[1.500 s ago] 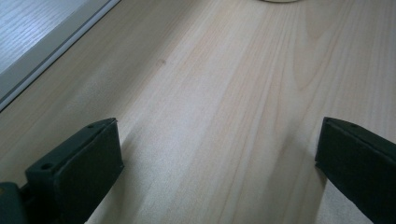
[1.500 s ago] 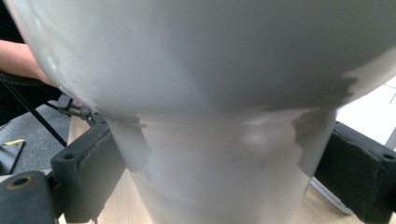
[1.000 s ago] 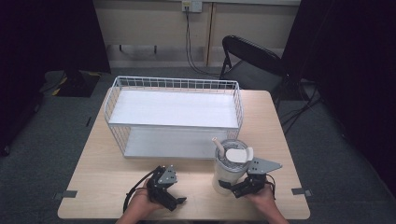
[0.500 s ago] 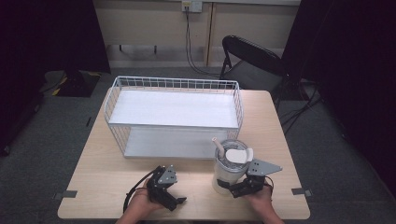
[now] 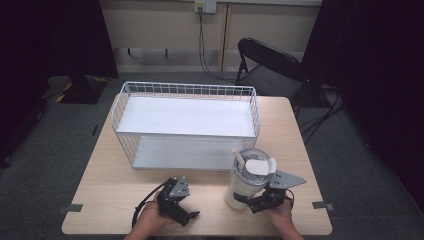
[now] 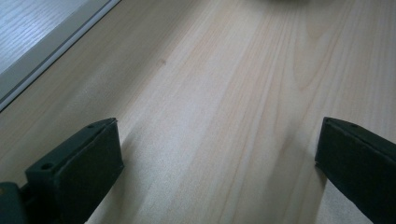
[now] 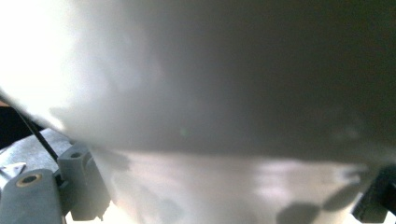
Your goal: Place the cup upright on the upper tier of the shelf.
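High view: the right gripper meets the tumbler on the table before a wire rack. Left gripper view: jaws wide apart over wood. Right gripper view: jaws flank the tumbler, seemingly clamped.

A white wire basket with a white shelf board stood on the wooden table, near its far edge and spanning most of its width. Behind the table's far right corner stood a black folding chair. A cable hung down the back wall.
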Tool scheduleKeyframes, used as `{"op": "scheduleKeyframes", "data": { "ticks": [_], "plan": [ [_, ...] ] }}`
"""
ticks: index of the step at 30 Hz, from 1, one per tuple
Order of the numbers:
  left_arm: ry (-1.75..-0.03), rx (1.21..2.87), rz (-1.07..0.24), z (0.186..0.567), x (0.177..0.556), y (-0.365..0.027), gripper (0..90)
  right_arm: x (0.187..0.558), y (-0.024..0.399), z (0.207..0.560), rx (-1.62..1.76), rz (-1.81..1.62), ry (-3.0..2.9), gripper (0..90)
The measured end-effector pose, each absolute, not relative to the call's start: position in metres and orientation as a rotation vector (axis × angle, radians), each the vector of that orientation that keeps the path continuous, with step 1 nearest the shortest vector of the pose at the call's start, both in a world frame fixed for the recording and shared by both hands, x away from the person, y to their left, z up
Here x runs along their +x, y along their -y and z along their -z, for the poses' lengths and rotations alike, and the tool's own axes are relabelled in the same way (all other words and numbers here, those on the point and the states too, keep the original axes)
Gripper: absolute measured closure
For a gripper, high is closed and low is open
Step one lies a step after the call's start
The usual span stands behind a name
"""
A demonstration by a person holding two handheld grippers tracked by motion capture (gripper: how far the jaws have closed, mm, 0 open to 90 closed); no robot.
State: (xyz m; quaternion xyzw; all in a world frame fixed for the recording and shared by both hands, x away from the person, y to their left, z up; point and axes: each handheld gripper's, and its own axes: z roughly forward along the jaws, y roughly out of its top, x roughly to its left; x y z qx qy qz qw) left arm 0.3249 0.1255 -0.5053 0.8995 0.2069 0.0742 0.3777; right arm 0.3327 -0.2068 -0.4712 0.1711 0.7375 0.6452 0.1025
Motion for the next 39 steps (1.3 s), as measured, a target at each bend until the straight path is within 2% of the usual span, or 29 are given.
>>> {"op": "scheduleKeyframes", "data": {
  "ticks": [24, 39],
  "plan": [
    [-0.529, 2.299, -0.189, 0.505, 0.325, -0.125, 0.0, 0.344, 0.212, 0.409, 0.522, -1.896, -2.196, 9.6],
    [-0.529, 2.299, -0.189, 0.505, 0.325, -0.125, 0.0, 0.350, 0.208, 0.384, 0.525, -1.926, -2.219, 9.6]
  ]
}}
